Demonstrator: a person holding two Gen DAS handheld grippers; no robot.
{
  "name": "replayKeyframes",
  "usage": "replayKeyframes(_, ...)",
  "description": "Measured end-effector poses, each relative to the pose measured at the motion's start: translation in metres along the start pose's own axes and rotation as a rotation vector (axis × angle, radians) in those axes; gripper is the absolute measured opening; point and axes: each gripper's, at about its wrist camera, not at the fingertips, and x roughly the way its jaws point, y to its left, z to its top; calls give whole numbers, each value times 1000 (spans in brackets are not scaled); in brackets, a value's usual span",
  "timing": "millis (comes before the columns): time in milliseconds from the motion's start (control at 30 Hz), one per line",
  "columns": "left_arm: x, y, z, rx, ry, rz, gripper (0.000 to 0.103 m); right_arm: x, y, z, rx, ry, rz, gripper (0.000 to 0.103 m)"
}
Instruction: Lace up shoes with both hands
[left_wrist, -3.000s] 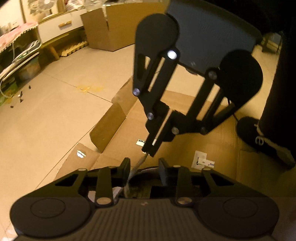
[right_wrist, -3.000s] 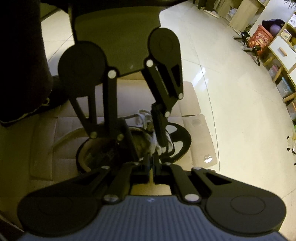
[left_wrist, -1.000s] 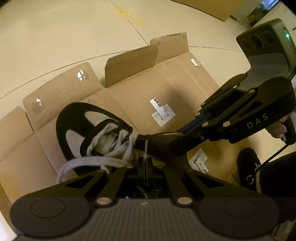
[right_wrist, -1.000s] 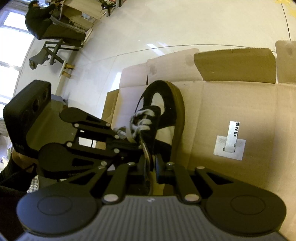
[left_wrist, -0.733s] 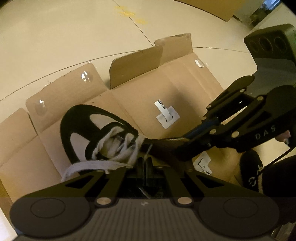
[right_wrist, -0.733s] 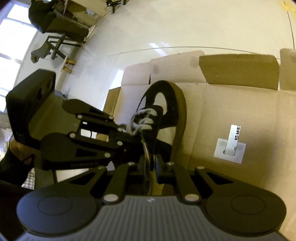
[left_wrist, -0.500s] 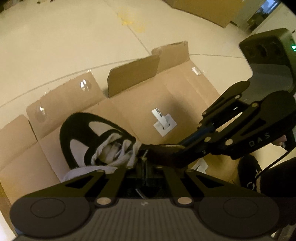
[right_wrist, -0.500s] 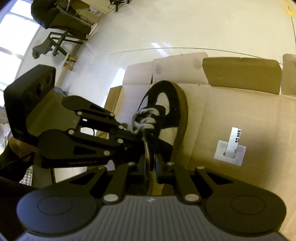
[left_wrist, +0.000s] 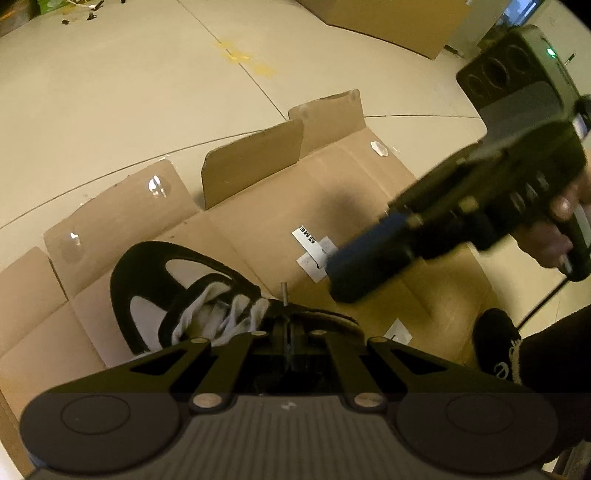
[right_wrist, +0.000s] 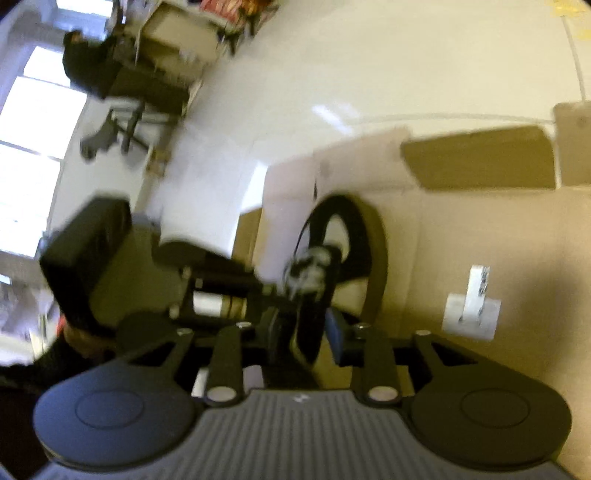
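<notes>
**Lacing station: jaw and shoe status**

We see the black-and-white shoe (left_wrist: 159, 291) lying on flattened cardboard (left_wrist: 332, 192) on the floor, toe pointing away from us. The left gripper (left_wrist: 287, 332) sits at the shoe's collar, jaws clenched on a thin lace end (left_wrist: 284, 291) that stands up between them. The right gripper (right_wrist: 308, 332) is blurred; its jaws are opening, with the shoe's dark upper between them. We cannot tell whether its pads touch it.
</notes>
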Motion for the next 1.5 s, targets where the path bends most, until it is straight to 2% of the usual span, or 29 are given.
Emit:
replayKeyframes(167,-2,6,-2,4,2,-5,2,17,-2,1,18,4,0,25)
replayKeyframes(233,-2,7,-2,1,3,-1,3,26,-5,0,36,9,11,18)
replayKeyframes(333,-2,7,-5,-6,7,26,15,32,-9,0,64,-20,25,5)
replayKeyframes(367,-4,7,-6,-12,4,20,26,31,-8,0,62,-34,12,3)
replayKeyframes(400,-6,6,-8,-19,-3,15,29,29,-8,1,55,-46,6,2)
replayKeyframes(533,-20,-1,-13,-18,-43,35,32,15,-2,6,21,-110,-42,2)
replayKeyframes(633,-31,-6,-16,-10,-68,75,47,8,-2,11,24,-149,-64,3)
replayKeyframes(667,-35,-8,-18,-9,-76,100,56,9,-2,11,27,-148,-63,9)
replayKeyframes(700,-39,-9,-21,-5,-89,138,57,11,-4,11,61,-148,-61,16)
replayKeyframes(767,-42,-11,-25,-10,-91,183,57,13,-6,9,89,-147,-57,27)
replayKeyframes(867,-39,-9,-34,-56,-57,212,55,21,-8,4,133,-128,-39,27)
replayKeyframes(933,-34,-7,-39,-96,-35,197,46,26,-8,0,154,-122,-28,27)
replayKeyframes(967,-31,-6,-41,-110,-29,194,36,30,-9,-1,163,-123,-24,27)
replayKeyframes(1000,-28,-6,-43,-121,-28,198,30,32,-9,-1,168,-123,-21,22)
replayKeyframes(1067,-23,-8,-46,-132,-29,212,29,40,-7,-5,159,-119,-30,3)
replayKeyframes(1100,-22,-10,-46,-122,-35,228,28,40,-5,-6,152,-123,-36,3)
replayKeyframes(1200,-21,-14,-48,-96,-43,257,28,30,7,-6,91,-166,-79,3)
replayKeyframes(1300,-22,-19,-52,-88,-47,268,28,3,17,2,22,-260,-143,2)
replayKeyframes(1500,-19,-15,-50,-80,-44,263,28,-52,23,20,-29,-411,-239,2)
